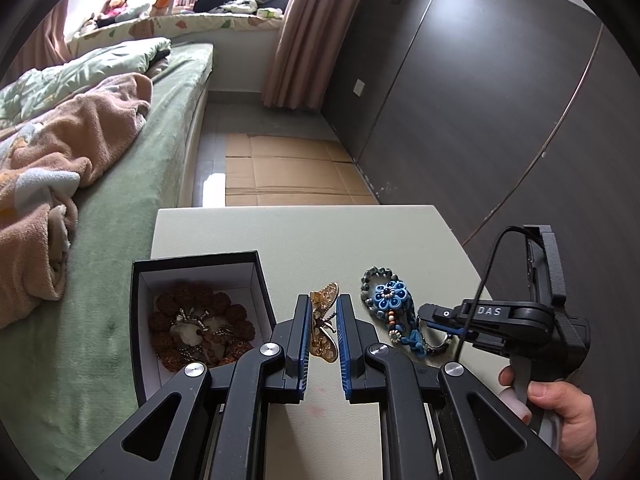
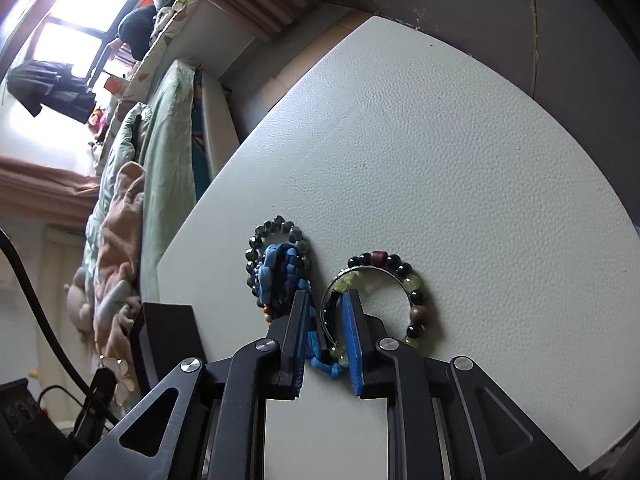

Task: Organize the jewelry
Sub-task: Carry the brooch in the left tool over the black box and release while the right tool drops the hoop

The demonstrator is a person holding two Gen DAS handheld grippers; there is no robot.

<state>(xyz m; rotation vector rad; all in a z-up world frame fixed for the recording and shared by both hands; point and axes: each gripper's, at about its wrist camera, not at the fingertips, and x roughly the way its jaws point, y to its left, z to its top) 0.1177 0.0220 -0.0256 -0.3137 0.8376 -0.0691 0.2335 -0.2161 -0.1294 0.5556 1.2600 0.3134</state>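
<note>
My left gripper (image 1: 324, 304) is shut on a gold butterfly brooch (image 1: 325, 346), held just above the pale table (image 1: 320, 240). Left of it stands an open black box (image 1: 200, 260) holding a brown beaded string (image 1: 192, 304). To the right a blue flower ornament (image 1: 390, 296) lies on a grey-green bead bracelet (image 1: 370, 280). My right gripper (image 2: 326, 300) points down at a bracelet of black, green and brown beads (image 2: 416, 300). That bracelet's left side runs between the jaws, with a gap on either side. The blue flower ornament (image 2: 280, 268) lies just to their left.
A person's hand (image 1: 560, 408) holds the right gripper (image 1: 430, 316) at the table's right edge. A green bed with blankets (image 1: 120, 200) lies against the table's left side. Flat cardboard (image 1: 288, 168) covers the floor beyond, beside dark wardrobe doors (image 1: 480, 100).
</note>
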